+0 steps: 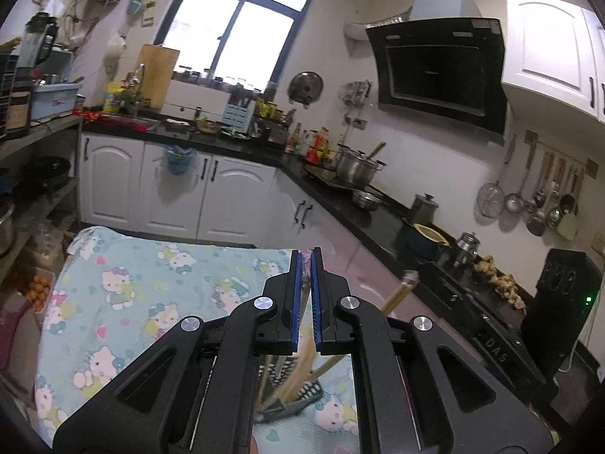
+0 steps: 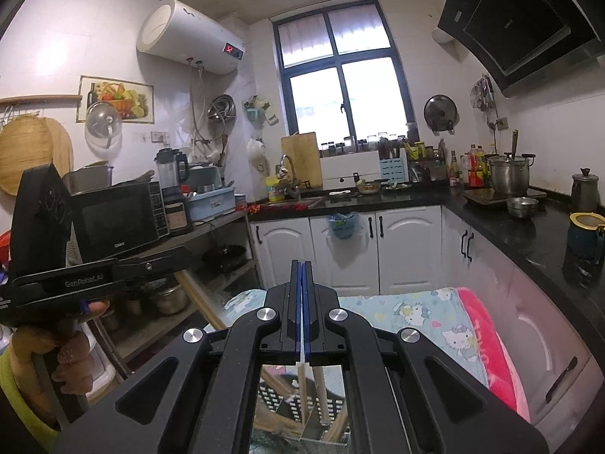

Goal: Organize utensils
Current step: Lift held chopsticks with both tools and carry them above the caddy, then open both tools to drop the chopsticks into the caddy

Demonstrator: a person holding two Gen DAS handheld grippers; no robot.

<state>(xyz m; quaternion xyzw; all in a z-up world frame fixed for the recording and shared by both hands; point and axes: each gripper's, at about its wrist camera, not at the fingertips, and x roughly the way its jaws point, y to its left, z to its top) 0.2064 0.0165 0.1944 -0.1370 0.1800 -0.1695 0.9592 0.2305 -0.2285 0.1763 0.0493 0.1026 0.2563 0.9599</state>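
Observation:
A dark perforated utensil basket stands on the cartoon-print cloth of the table, directly under both grippers. Several wooden chopsticks lean in it, and one with a metal end sticks up past the left gripper's right finger. My left gripper hangs above the basket with its blue pads together; a thin purplish sliver shows at the tips, and I cannot tell what it is. My right gripper is shut too, above the same basket and its chopsticks. A hand holds the left gripper at the left.
A black counter with pots and a stove runs along the right. Shelves with a microwave stand at the left. A pink towel lies over the table's right edge, and white cabinets are beyond.

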